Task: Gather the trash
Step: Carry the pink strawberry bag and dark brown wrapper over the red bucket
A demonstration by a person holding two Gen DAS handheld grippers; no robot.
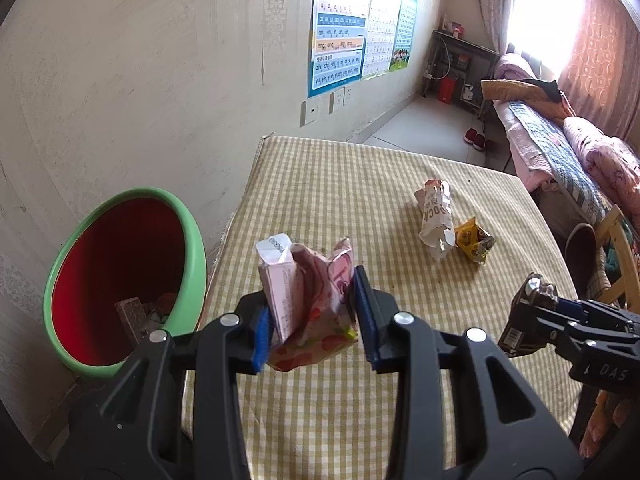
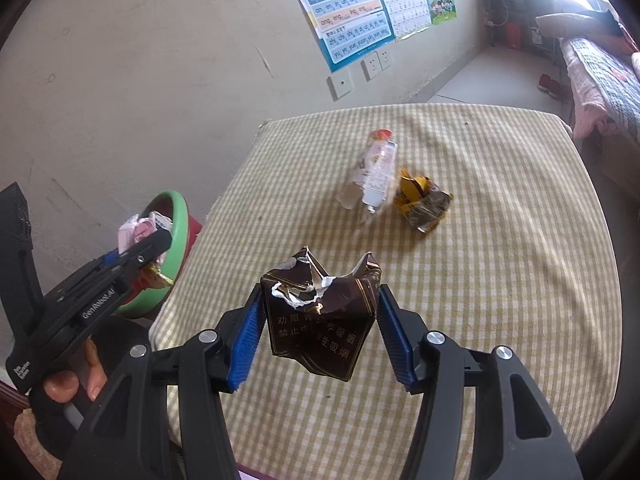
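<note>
My left gripper (image 1: 314,322) is shut on a crumpled pink wrapper (image 1: 316,300) and holds it above the table's left edge, just right of the bin. The bin (image 1: 192,248) has a green rim, a red inside and some trash at its bottom. My right gripper (image 2: 318,330) is shut on a crushed dark brown cigarette pack (image 2: 324,320) above the checked tablecloth (image 2: 500,280). A white wrapper (image 1: 434,216) and a yellow snack packet (image 1: 474,240) lie side by side further out on the table. They also show in the right wrist view: the white wrapper (image 2: 374,172) and the yellow packet (image 2: 422,200).
The bin stands on the floor between the wall and the table's left edge, and shows in the right wrist view (image 2: 180,216). A bed with pink bedding (image 1: 580,152) stands at the right, a wooden chair (image 1: 618,248) beside the table. Posters (image 1: 340,32) hang on the wall.
</note>
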